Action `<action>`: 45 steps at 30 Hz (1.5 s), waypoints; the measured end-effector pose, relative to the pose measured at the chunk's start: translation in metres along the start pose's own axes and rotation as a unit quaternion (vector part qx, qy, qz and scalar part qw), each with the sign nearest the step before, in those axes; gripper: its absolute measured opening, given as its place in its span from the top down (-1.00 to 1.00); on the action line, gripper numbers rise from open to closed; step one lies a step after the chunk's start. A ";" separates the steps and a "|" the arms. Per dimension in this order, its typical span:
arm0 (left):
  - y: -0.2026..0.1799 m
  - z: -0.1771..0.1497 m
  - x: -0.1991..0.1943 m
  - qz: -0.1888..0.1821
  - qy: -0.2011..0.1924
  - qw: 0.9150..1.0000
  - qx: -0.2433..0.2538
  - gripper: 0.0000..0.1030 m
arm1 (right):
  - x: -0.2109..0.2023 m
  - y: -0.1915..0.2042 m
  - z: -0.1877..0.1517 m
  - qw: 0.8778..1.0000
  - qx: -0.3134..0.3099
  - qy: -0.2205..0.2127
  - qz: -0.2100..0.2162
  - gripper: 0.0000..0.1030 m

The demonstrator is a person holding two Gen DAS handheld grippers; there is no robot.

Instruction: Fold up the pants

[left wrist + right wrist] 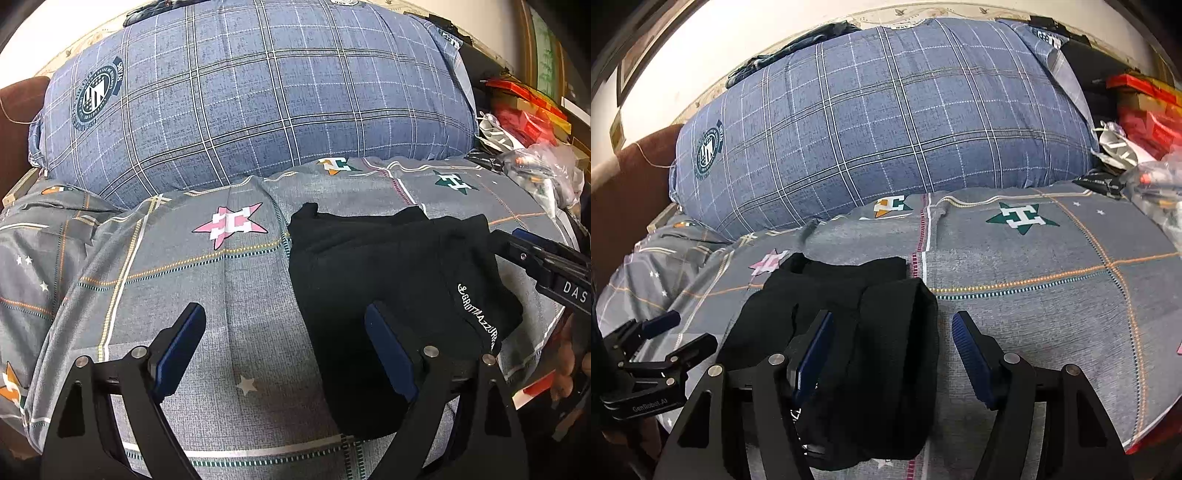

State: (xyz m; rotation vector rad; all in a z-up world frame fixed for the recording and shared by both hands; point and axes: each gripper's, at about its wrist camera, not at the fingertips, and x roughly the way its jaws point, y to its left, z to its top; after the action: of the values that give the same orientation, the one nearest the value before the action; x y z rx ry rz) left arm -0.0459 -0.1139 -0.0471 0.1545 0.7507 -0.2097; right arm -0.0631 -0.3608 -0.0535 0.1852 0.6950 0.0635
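Your left tongs: lower centre, jaws wide apart, gripping nothing | your right tongs: lower centre, jaws parted, not clamped

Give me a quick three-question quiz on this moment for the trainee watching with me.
1. True or false: the left gripper is clamped on the black pants.
2. What lies behind the pants on the grey bedsheet? A) a blue plaid pillow B) a laundry basket C) a chair
3. Fill in: the pants lie in a ______ bundle, not spread flat.

Key: 1 false, its jaws stand open, nothing between them. 2 A, the blue plaid pillow. 3 folded.
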 end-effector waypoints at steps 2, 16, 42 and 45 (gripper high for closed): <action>0.002 0.000 0.001 0.000 0.002 1.000 -0.003 -0.73 | 0.000 0.001 0.000 1.000 -0.004 0.001 -0.005 -0.32; 0.017 -0.001 0.011 0.016 0.009 1.000 -0.012 -0.73 | 0.008 0.013 -0.002 0.999 -0.037 0.007 -0.038 -0.32; 0.023 -0.005 0.025 -0.005 0.030 0.999 -0.014 -0.73 | 0.013 -0.011 -0.006 0.999 -0.007 0.036 -0.025 -0.41; 0.024 -0.004 0.027 -0.020 0.033 0.999 -0.015 -0.73 | 0.017 -0.011 -0.007 0.999 0.000 0.047 -0.001 -0.41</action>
State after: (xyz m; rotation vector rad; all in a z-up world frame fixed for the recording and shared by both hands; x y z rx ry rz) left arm -0.0239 -0.0938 -0.0673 0.1191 0.8228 -0.2331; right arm -0.0547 -0.3684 -0.0712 0.1826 0.7888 0.0694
